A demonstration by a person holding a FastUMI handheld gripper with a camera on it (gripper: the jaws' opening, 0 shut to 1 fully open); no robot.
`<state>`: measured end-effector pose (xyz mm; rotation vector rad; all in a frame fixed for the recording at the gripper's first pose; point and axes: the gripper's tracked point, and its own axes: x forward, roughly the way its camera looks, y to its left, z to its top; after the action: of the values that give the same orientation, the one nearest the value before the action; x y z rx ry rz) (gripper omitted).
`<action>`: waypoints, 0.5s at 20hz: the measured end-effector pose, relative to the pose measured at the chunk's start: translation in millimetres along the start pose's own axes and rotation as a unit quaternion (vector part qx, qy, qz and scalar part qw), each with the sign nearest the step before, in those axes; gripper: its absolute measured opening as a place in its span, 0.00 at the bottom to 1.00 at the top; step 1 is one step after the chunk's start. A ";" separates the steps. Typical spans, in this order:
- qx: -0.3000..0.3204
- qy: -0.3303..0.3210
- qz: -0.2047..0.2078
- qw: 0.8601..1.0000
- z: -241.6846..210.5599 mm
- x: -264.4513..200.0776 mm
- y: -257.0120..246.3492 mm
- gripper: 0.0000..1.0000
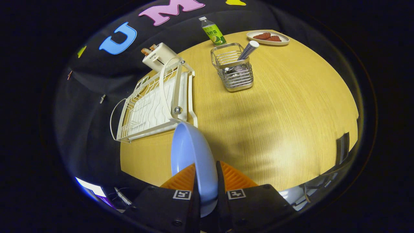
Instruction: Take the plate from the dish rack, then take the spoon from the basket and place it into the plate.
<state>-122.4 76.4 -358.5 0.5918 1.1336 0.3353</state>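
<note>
A light blue plate stands on edge between my fingers, and my gripper is shut on its rim, holding it above the wooden table. The white wire dish rack lies beyond and a little to the left of the plate, with no dishes in it. Farther ahead stands a metal wire basket. A spoon with a striped handle leans out of it, its bowl down inside the basket.
A white toaster sits behind the rack at the table's far edge. A green drink bottle stands behind the basket. A small white dish with reddish food lies at the far right. Bare tabletop spreads right of the plate.
</note>
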 end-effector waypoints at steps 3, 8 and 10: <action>0.016 0.010 -0.012 1.000 -3.3 7.6 -18.9 0.31; 0.037 0.019 -0.039 0.998 -8.5 20.9 -41.8 0.44; 0.040 0.017 -0.041 0.998 -8.1 22.5 -43.4 0.51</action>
<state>-122.8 55.8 -403.6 0.6105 1.2042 0.2302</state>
